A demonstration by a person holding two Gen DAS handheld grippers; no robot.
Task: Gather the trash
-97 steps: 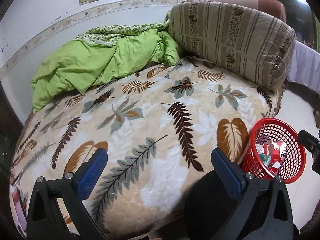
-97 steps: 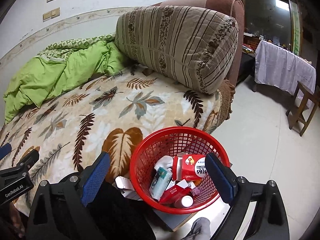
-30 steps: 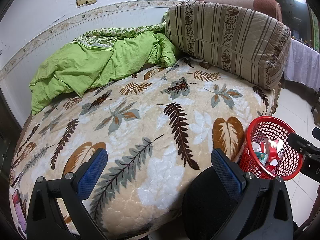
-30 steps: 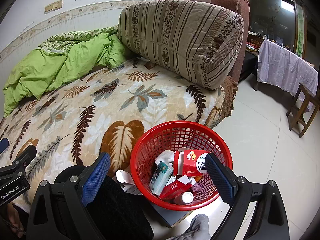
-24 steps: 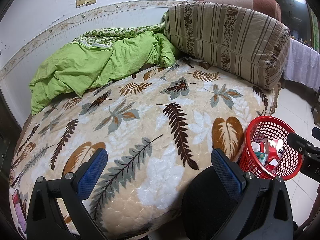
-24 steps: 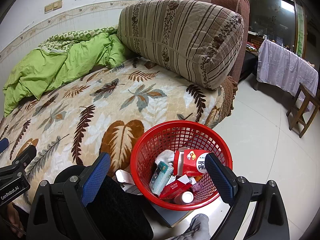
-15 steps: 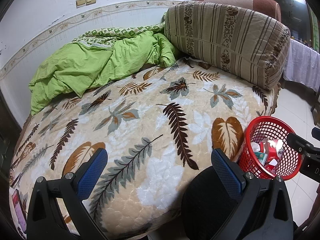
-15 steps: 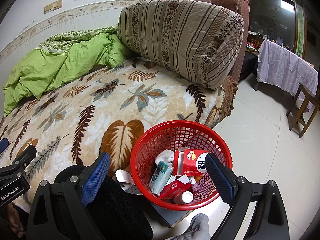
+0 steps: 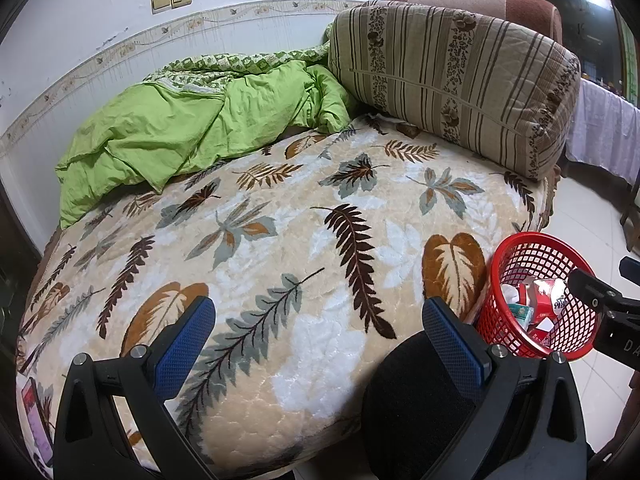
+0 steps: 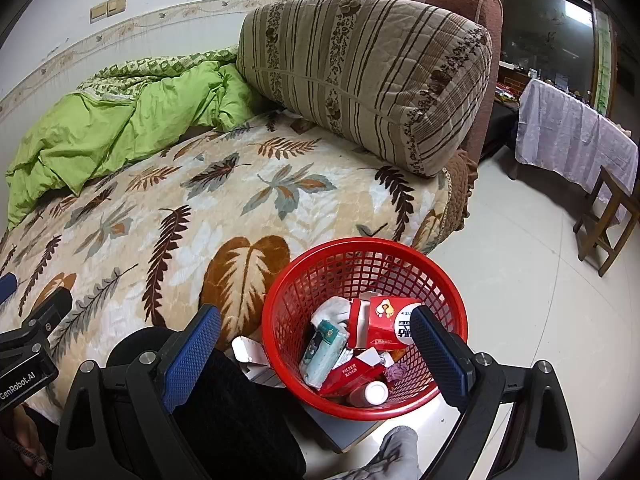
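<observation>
Bed with leaf-print blanket (image 9: 280,240) looked bare. Red basket (image 10: 304,288) stood on the floor beside it, holding cartons and wrappers. Left gripper (image 9: 316,332) and right gripper (image 10: 316,344) both gaped, empty. Collecting seemed nearly finished; next, check the white scrap (image 10: 246,350) beside the basket.

My left gripper (image 9: 318,334) and right gripper (image 10: 316,346) both held level, jaws spread wide, nothing between the blue pads (image 10: 192,354). Side by side, apart.

Pink item (image 9: 34,420) cut by left edge; white carton (image 10: 250,354) half hidden behind red basket (image 10: 320,400)
</observation>
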